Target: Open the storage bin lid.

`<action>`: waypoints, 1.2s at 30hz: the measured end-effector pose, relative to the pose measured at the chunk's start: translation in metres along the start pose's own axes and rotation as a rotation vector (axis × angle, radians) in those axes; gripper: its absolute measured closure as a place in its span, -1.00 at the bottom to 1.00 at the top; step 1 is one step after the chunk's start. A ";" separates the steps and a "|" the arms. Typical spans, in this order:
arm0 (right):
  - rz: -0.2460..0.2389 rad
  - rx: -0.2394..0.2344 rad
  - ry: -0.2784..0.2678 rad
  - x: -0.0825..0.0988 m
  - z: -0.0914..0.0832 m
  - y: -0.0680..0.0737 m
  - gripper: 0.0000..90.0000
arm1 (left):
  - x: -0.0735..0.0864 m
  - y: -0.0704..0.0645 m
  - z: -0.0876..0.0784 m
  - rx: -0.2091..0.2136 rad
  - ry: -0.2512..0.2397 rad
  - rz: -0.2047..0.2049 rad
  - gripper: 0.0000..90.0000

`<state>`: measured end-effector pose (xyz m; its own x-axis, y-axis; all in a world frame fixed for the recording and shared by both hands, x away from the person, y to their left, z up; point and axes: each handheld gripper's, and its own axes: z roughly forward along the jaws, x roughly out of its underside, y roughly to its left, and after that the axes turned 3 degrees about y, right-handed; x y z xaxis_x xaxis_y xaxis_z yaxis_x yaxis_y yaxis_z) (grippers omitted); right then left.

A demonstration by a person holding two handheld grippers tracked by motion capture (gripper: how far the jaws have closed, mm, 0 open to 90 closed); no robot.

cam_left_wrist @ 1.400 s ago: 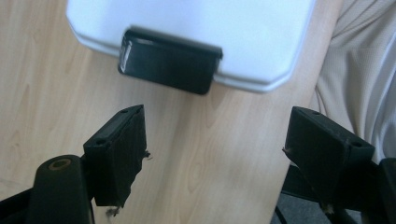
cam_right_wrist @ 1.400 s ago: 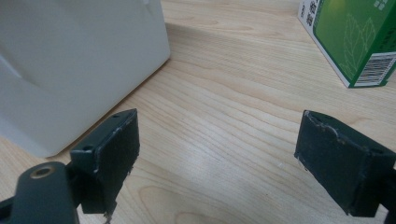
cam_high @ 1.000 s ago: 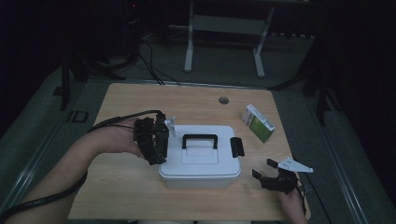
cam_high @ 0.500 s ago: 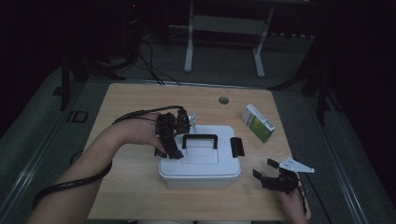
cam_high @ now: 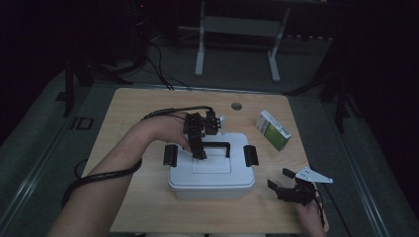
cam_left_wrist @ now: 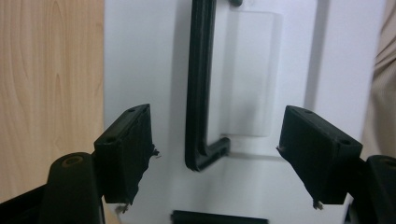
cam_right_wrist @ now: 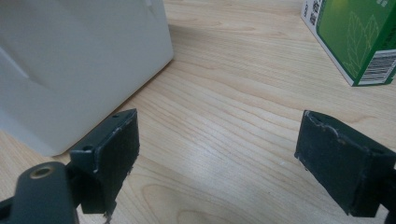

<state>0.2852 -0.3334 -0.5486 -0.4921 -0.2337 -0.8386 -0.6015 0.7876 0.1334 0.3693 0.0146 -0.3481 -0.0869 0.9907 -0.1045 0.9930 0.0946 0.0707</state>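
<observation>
My left tool (cam_high: 198,148) hangs over the white box (cam_high: 212,173), jaws apart and just closing a little around its black handle (cam_left_wrist: 198,93) (not touching). My right tool (cam_high: 291,190), jaws apart, rests beside the box.

A green and white carton (cam_high: 273,130) lies on the wooden table (cam_high: 138,113) near its right edge. 1 small round grey disc (cam_high: 236,106) sits near the table's far edge.

Your left forearm reaches in diagonally, left tool (cam_high: 200,148) pointing down, its jaws apart but just been closing a bit, nothing between the pads. Your right tool (cam_high: 286,181) sits low near you, jaws wide.
</observation>
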 end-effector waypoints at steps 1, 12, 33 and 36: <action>0.003 -0.001 0.000 0.000 0.000 0.000 -0.70 | -0.002 0.002 0.001 -0.009 0.002 -0.001 -0.42; -0.013 0.000 0.003 -0.001 0.000 0.002 -0.71 | -0.020 0.011 0.010 -0.006 0.030 0.014 0.00; -0.010 -0.006 0.001 0.000 0.000 0.000 -0.71 | -0.032 0.004 0.019 0.092 0.084 0.067 0.84; -0.009 -0.006 0.002 0.000 0.000 0.000 -0.71 | -0.033 0.003 0.018 0.100 0.090 0.060 0.86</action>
<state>0.2850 -0.3331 -0.5491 -0.4876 -0.2420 -0.8388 -0.6098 0.7820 0.1288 0.3767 -0.0190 -0.3622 -0.0298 0.9995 -0.0129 0.9993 0.0294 -0.0251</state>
